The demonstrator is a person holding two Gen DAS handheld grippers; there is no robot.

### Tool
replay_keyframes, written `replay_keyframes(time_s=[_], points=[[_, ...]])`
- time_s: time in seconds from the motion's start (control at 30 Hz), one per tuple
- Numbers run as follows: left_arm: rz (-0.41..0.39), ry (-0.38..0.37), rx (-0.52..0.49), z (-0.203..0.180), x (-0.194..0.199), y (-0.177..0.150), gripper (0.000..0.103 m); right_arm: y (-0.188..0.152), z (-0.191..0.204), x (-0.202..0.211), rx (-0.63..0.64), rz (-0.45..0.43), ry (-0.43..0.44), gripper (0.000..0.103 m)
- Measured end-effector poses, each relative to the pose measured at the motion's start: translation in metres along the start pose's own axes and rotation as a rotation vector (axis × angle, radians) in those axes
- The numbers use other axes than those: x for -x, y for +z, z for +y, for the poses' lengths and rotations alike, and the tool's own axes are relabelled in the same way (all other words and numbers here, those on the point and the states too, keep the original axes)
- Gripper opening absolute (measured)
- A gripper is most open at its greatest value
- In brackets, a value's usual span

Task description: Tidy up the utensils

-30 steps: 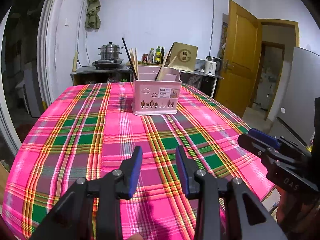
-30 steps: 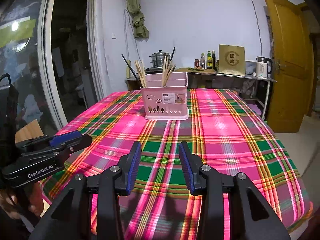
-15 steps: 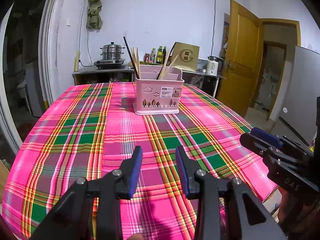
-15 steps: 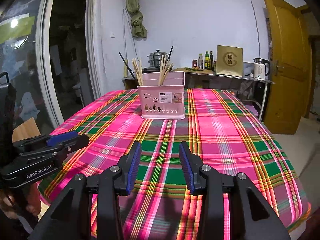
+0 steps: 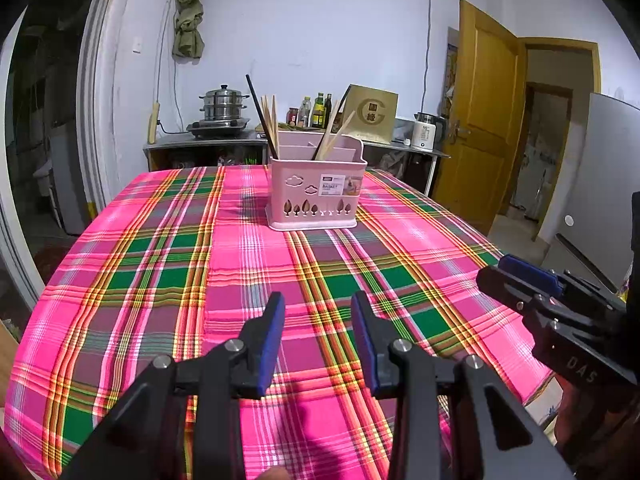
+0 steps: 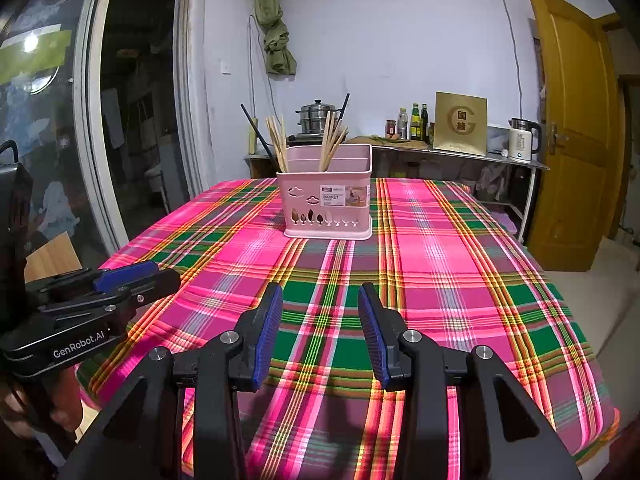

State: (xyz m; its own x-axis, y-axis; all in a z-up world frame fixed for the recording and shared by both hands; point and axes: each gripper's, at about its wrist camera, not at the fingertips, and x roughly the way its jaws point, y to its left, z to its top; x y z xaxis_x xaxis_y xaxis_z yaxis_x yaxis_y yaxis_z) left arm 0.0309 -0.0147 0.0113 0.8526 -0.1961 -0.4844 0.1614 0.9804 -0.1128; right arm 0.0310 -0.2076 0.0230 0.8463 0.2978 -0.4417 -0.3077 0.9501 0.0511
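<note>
On the table: a pink, green and yellow plaid tablecloth (image 5: 160, 264) covers the whole top, with a pink utensil basket (image 5: 316, 188) standing toward the far end, well apart from both tools.
Basket contents: wooden chopsticks (image 6: 276, 140) lean up in the left compartment beside a black chopstick (image 5: 260, 112); a second bundle of chopsticks (image 6: 332, 140) leans in the compartment toward the middle. Nothing lies loose on the cloth.
Left gripper (image 5: 318, 312): jaws parted, blue pads facing each other with only plaid cloth showing between them; it grips nothing and hangs above the near edge of the table.
Right gripper (image 6: 320, 304): jaws likewise parted and bare, over the near edge, pointed toward the basket.
Side by side: each tool shows in the other's camera, the right one at the right edge of the left view, the left one, lettered "GenRobot.AI", at the left edge of the right view, with part of a hand (image 6: 24, 408) below it.
Change since a second ago: the basket sits slightly differently in each view against the background, a small shift of framing; the gaps between the pads look unchanged and the chopsticks stand as they did.
Background: a steel steamer pot (image 5: 224, 106), bottles (image 5: 316, 108), a gold box (image 6: 460, 124) and a white kettle (image 6: 522, 140) line a counter by the yellow door (image 5: 484, 116).
</note>
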Motion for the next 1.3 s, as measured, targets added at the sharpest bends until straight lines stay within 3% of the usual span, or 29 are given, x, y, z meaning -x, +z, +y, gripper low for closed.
replay_keyframes(time_s=[1.3], points=[[-0.001,0.017,-0.017,-0.0053,0.0002,-0.0015,0.036,0.0022,0.0036,-0.0024,0.003,-0.002,0.001,0.040]])
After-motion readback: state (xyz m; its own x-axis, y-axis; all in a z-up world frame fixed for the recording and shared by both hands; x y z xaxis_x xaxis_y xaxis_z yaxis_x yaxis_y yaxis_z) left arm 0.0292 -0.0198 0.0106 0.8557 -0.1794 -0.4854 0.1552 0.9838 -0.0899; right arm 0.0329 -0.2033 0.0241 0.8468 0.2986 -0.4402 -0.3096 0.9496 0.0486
